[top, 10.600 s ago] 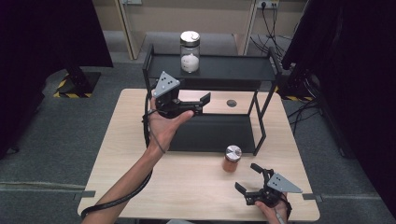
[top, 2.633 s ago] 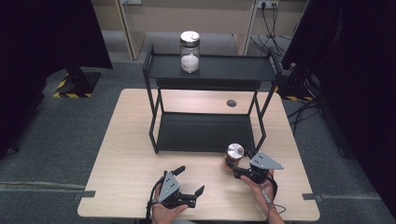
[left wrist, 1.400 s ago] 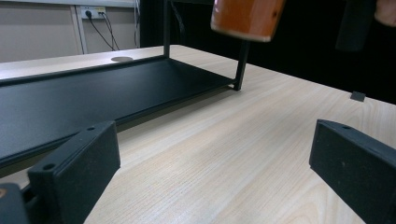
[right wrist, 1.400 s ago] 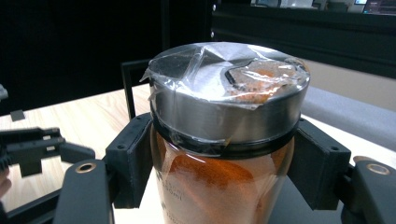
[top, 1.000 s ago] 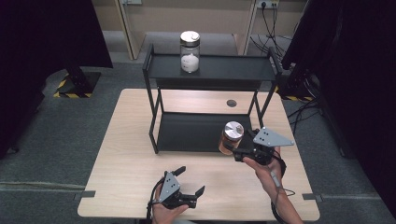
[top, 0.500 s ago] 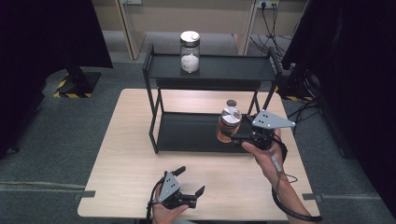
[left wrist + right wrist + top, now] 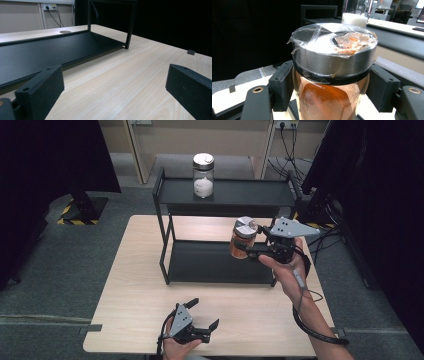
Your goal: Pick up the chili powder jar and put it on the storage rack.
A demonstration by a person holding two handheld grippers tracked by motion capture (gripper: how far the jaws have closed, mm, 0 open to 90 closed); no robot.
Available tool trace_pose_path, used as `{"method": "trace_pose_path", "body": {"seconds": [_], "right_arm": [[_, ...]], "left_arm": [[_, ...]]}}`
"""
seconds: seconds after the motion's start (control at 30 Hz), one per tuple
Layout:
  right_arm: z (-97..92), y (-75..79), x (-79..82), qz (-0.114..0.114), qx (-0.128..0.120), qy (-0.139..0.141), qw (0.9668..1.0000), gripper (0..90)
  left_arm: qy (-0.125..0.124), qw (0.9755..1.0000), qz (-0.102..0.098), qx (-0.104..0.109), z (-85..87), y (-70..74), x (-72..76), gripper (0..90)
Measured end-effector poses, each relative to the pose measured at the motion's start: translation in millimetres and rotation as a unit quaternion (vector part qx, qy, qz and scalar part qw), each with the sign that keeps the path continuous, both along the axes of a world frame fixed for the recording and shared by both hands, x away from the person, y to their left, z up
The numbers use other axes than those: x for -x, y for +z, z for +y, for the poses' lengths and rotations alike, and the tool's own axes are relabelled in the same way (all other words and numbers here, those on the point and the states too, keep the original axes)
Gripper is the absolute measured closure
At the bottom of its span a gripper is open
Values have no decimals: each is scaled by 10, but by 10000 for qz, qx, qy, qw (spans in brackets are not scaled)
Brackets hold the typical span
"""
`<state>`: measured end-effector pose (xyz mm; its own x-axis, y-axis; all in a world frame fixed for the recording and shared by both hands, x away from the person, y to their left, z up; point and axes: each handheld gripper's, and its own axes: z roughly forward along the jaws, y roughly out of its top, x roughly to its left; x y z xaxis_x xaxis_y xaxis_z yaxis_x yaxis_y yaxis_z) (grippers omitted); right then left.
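While the right forearm reaches forward and up, the right gripper (image 7: 252, 251) clamps an orange-powder jar (image 7: 242, 237) below its steel lid, upright, raised above the lower shelf (image 7: 210, 262) of the black rack. Left gripper (image 7: 202, 316) sits low at the table's (image 7: 130, 290) near edge, jaws spread wide, nothing between them. White-powder jar (image 7: 203, 175) stands on the top shelf.

Glass jar (image 7: 329, 100) with brushed-metal lid (image 7: 334, 60) (film-covered), pale wood-grain table (image 7: 130, 82), matt black shelf (image 7: 50, 52)
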<state>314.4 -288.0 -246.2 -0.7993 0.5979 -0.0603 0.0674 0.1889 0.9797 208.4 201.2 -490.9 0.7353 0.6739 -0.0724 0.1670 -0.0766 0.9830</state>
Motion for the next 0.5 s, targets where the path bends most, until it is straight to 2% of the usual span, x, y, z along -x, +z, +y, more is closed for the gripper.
{"method": "trace_pose_path", "body": {"seconds": [0.5], "right_arm": [[153,428,-150,-25,18,-2,10000,310]], "left_arm": [[6,10000,10,18,6,0,0,12]]}}
